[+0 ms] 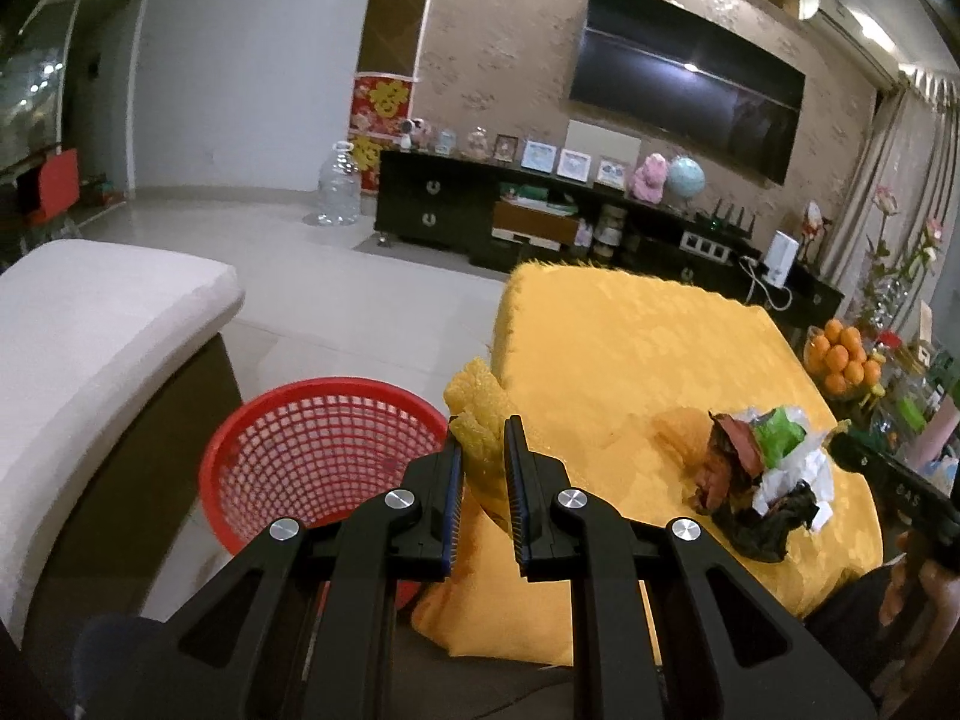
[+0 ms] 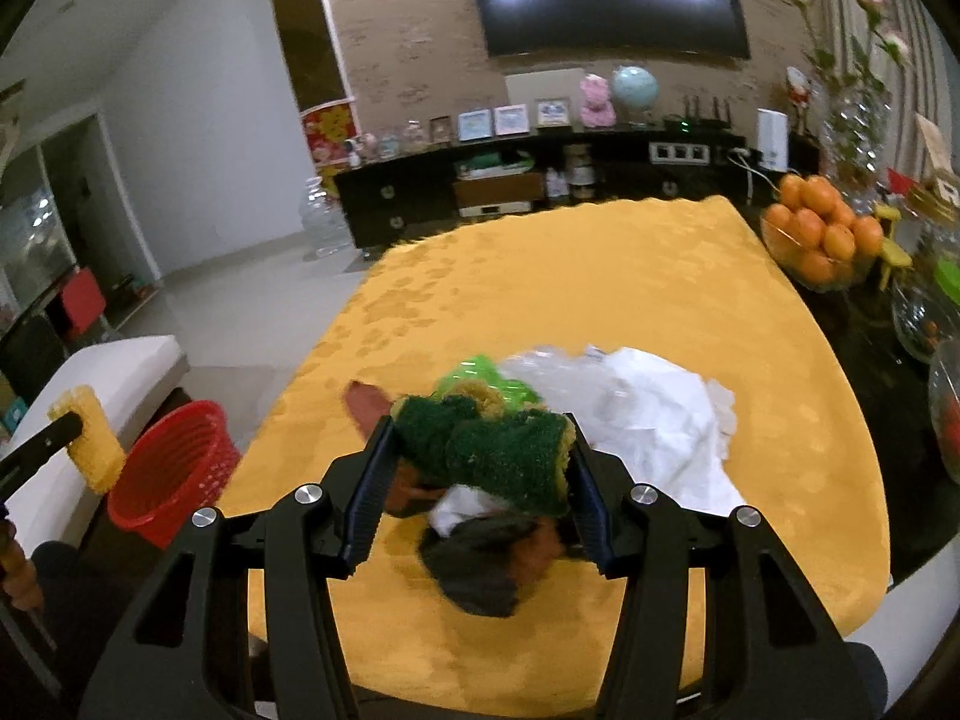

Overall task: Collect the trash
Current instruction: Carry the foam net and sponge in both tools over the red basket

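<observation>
A: How is the left gripper angled?
B: Tilted downward beside the red plastic mesh basket, clenched on a yellow sponge strip.
A: And the right gripper?
B: Angled down over the yellow tablecloth, grasping a green-and-yellow scouring sponge above crumpled wrappers.

The right fingers and the green sponge they grip hide the near part of the trash pile, its dark scraps below blurred, while the left fingers cover the yellow sponge's lower end.
</observation>
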